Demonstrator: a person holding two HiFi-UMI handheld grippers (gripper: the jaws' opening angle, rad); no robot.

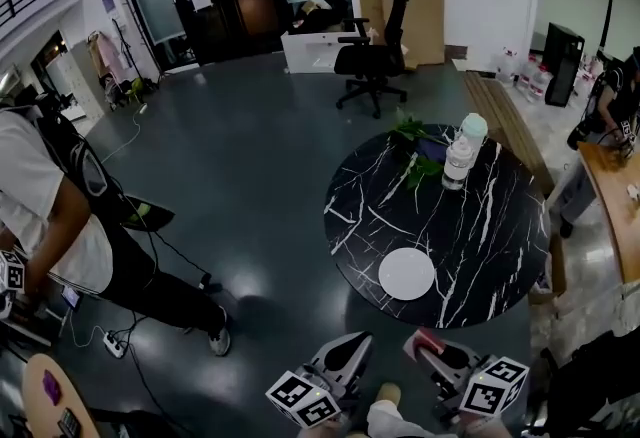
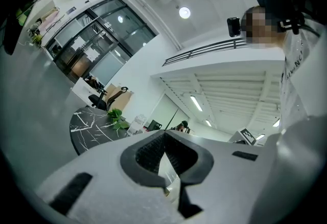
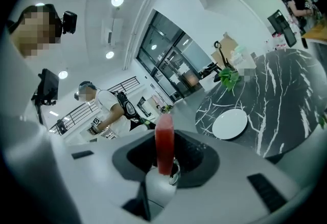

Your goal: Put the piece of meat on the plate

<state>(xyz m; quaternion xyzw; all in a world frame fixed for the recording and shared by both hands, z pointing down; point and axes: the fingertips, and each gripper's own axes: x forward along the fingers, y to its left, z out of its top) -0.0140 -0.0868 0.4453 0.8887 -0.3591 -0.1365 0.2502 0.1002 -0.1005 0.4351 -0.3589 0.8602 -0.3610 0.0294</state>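
Two grippers are hovering just off the black table point(image 1: 480, 226) edge. The right gripper point(image 3: 164, 155) is pinching the piece of meat point(image 3: 164, 138) upright between its fingers, apart from the white plate point(image 1: 407, 274) lying on the table. Fingers of the left gripper point(image 2: 164, 162) are pressing together, gripping nothing.

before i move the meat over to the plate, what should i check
1. Meat clamped in the right hand-held gripper: ok.
2. Plate bare, nothing on it: ok.
3. Plate apart from the bottle and plant on the table: ok.
4. Left hand-held gripper shut, holding nothing, off the table: ok.
5. Meat above the plate: not ok, the head view shows it short of the table's near edge.
6. Grip firm enough for the carry: cannot tell.
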